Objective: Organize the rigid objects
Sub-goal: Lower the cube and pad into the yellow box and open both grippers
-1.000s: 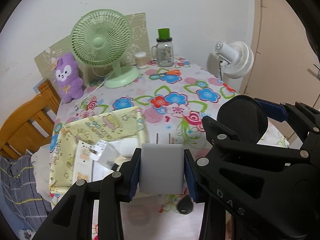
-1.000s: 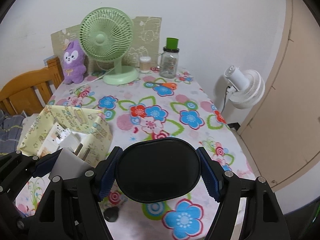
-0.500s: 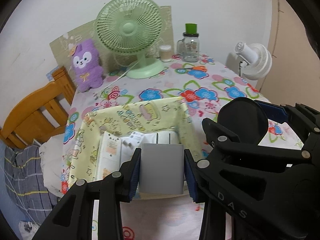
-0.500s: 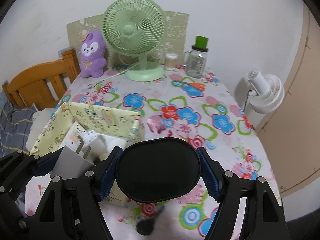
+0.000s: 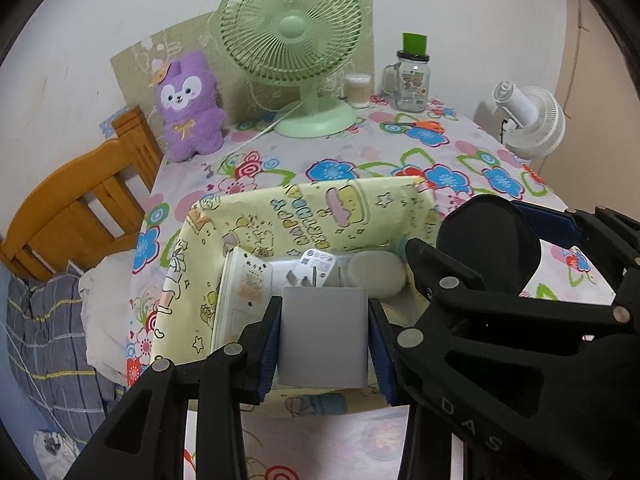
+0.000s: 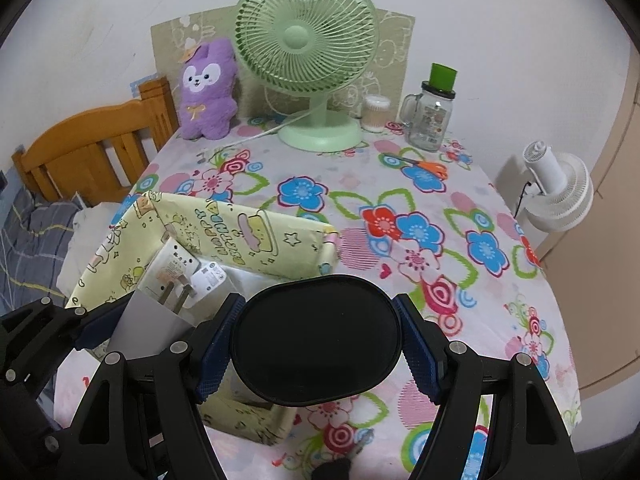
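Yellow paper-lined box on the desk, already holding white chargers and a round case: left hand-held gripper grasps a grey plug adapter above it, right hand-held gripper clamps a black oval case; both undeposited.

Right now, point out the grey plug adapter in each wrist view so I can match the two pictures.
Left wrist view: grey plug adapter sits bottom centre, gripped in the left claw, prongs toward the yellow box.
Right wrist view: the adapter shows at lower left, partly hidden behind the right claw.
Shared landmark: the green fan at the table's far edge.
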Motion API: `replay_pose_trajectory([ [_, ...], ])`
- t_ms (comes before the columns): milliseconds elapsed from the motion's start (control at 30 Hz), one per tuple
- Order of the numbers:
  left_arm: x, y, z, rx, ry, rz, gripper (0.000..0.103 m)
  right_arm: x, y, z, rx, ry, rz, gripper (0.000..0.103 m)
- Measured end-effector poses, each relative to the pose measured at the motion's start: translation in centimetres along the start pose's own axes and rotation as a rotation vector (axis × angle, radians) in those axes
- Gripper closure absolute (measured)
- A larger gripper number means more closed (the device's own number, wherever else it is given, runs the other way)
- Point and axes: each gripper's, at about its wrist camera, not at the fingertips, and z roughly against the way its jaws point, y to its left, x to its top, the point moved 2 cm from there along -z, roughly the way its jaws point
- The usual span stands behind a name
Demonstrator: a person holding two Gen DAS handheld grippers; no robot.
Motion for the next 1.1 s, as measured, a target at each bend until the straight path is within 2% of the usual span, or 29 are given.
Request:
replay_pose_trajectory([
  [467, -0.7, 2.0, -2.7, -0.009, 0.047, 0.05, 0.06, -0.1, 2.2, -3.4, 0.047, 0.055, 0.007, 0.026],
  [533, -0.7, 2.1, -2.7, -0.009, 0.044, 0.053, 0.057, 0.0, 2.3, -3.5, 0.041, 0.049, 0.011, 0.026],
  [600, -0.7, 2.2, -2.8, -0.008, 0.045, 0.055, 0.04, 0.0, 2.3, -3.7, 0.043, 0.053, 0.012, 0.026],
  [700, -0.6, 2.1, -2.6, -0.017, 0.04, 0.056, 0.026, 0.1, 2.2, -3.6, 0.056, 0.056, 0.01, 0.025],
  [767, -0.5, 1.9, -2.4, -0.02, 0.03, 0.056, 0.019, 0.1, 2.0, -3.3, 0.063, 0.049, 0.006, 0.019],
  [867, -0.5, 1.5, -1.8, -0.025, 0.016, 0.053, 0.016, 0.0, 1.6, -2.5, 0.056, 0.022, -0.002, 0.009],
  [1100, -0.6, 0.1, -0.4, -0.033, -0.01, 0.045, 0.012, -0.4, 0.6, -0.7, 0.048, -0.003, 0.002, 0.008],
])
